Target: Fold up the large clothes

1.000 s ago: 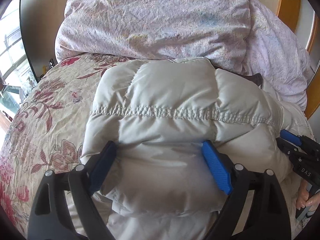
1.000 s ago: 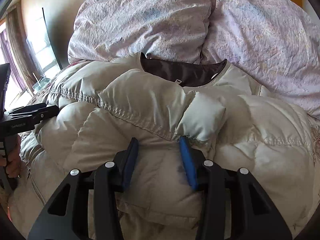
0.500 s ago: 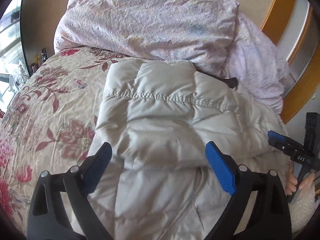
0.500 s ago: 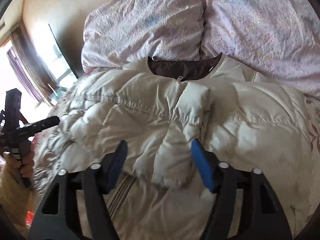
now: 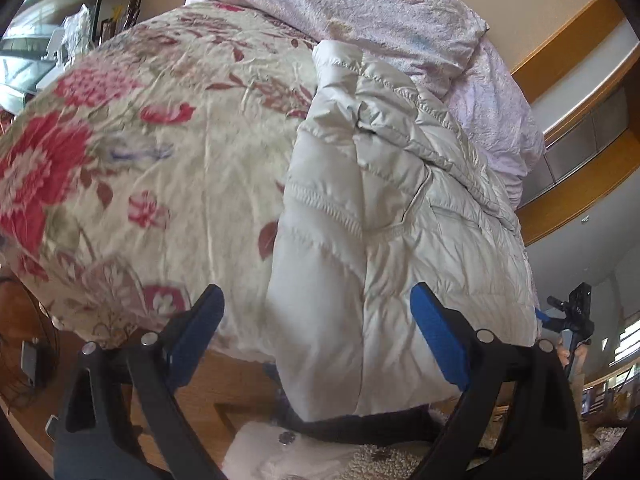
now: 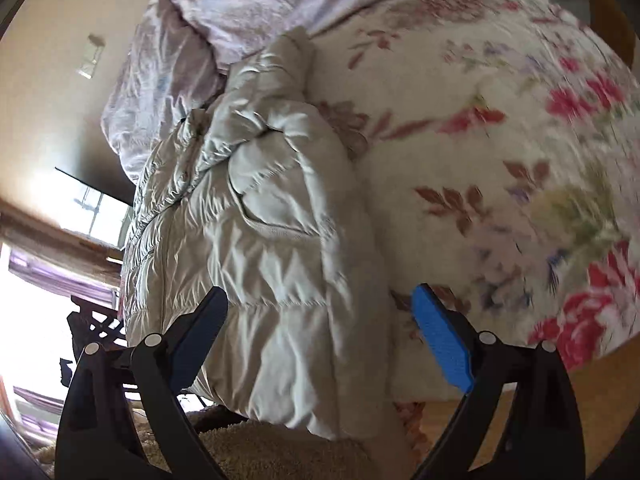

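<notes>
Left gripper [image 5: 316, 336]: fingers closing slightly, nothing pinched, jacket hem between them. Right gripper [image 6: 320, 336]: fingers opening, spread, empty, over the jacket's edge. Jacket [image 5: 384, 216]: pale quilted, sleeves laid inward, lengthwise on the bed [image 5: 168, 152], hem overhanging its foot. Advice: pinch both hem corners evenly, lift together, carry toward the collar. Left view alone showed the other gripper; right view alone, a window [image 6: 96, 208].

Both wrist views look steeply down, close, sharing the jacket [image 5: 380, 220].
</notes>
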`<state>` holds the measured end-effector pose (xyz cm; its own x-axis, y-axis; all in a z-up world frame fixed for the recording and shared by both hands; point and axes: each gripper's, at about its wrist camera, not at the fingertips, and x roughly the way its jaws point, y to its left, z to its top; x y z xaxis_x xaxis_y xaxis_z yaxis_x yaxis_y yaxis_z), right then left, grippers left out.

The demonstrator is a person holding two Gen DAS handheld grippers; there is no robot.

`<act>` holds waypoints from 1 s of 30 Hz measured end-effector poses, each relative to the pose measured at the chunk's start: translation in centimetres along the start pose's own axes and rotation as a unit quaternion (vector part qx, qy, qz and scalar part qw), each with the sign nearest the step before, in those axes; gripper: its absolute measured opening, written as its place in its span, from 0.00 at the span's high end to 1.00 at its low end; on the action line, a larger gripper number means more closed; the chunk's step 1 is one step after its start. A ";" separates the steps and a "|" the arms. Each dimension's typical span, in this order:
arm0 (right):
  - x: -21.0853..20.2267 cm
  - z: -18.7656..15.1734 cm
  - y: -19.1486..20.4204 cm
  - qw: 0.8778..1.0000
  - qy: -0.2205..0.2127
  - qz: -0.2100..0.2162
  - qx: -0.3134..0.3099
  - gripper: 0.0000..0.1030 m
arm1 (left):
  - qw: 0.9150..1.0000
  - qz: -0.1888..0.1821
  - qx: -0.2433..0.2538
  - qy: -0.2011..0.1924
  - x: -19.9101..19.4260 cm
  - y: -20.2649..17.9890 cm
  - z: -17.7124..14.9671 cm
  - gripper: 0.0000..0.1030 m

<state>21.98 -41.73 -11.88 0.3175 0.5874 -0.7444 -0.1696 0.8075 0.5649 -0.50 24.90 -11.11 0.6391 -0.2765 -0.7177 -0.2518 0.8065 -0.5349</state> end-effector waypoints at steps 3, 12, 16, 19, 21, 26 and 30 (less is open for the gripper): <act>0.4 -1.5 -1.5 1.000 0.008 0.009 0.020 0.08 | 1.000 -0.019 -0.003 -0.003 -0.2 0.1 -1.4 0.14; 1.7 -3.1 -1.2 0.995 0.048 0.085 0.011 0.20 | 0.998 -0.054 -0.025 0.032 1.3 -0.5 -3.3 0.26; 1.8 -3.5 -0.6 0.993 0.062 0.097 0.001 0.24 | 0.997 -0.053 -0.034 0.042 2.1 -0.3 -3.3 0.29; 1.9 -3.6 -0.6 0.992 0.061 0.111 0.004 0.24 | 0.996 -0.060 -0.051 0.049 2.8 0.0 -3.1 0.32; 2.0 -3.8 -0.5 0.991 0.061 0.120 0.006 0.28 | 0.995 -0.063 -0.057 0.052 3.0 0.1 -3.1 0.33; 3.2 -4.5 0.0 0.987 0.072 0.144 0.008 0.48 | 0.994 -0.073 -0.073 0.046 2.3 0.5 -3.6 0.50; 3.4 -4.6 0.9 0.988 0.069 0.135 0.003 0.70 | 0.995 -0.069 -0.063 0.035 1.2 -0.5 -3.5 0.72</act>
<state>18.63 -38.77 -15.58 0.1319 0.7835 -0.6073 -0.2247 0.6203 0.7515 -2.15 22.33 -13.32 0.6222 -0.4191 -0.6612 -0.2579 0.6878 -0.6786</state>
